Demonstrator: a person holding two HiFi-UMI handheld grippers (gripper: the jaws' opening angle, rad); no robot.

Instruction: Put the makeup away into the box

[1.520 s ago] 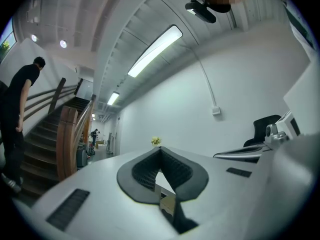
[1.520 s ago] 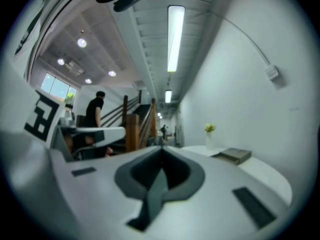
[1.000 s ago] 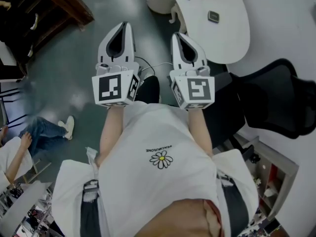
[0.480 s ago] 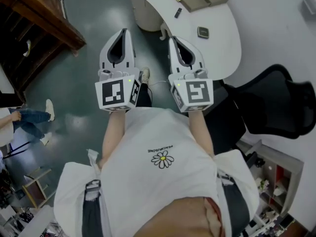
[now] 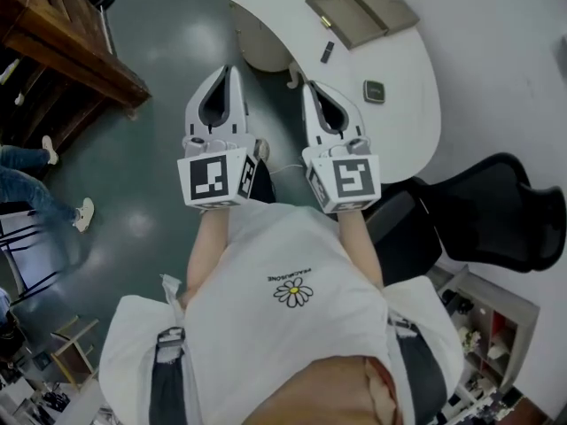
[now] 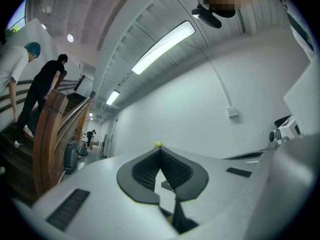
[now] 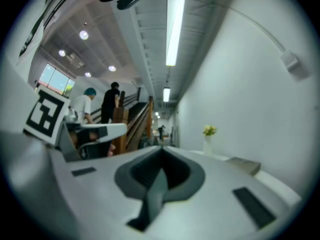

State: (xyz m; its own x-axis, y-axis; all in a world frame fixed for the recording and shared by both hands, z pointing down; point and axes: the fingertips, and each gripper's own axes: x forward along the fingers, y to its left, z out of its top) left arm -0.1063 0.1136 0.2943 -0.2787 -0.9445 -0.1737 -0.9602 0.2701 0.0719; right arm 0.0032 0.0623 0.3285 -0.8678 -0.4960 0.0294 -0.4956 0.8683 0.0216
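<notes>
In the head view a white rounded table [image 5: 403, 122] lies ahead of me. On it an open grey-brown box [image 5: 361, 11] sits at the far side. A small dark stick [image 5: 327, 51] and a dark square compact [image 5: 375, 90] lie nearer. My left gripper [image 5: 221, 72] and right gripper [image 5: 316, 88] are held side by side over the floor, short of the table's near edge. Both are shut with nothing between the jaws. In the right gripper view the closed tips [image 7: 161, 150] point level and the box [image 7: 245, 165] shows at the right. The left gripper view shows its closed tips [image 6: 160, 147].
A black office chair [image 5: 496, 211] stands right of me, beside the table. A dark wooden staircase [image 5: 71, 51] fills the upper left, with a person's legs [image 5: 27, 180] near it. People climb the stairs [image 6: 45, 84]. A vase of yellow flowers [image 7: 209, 134] stands on the table.
Both grippers have travelled forward together toward the table. The box, stick and compact have come further into view and closer. Jaws stayed shut.
</notes>
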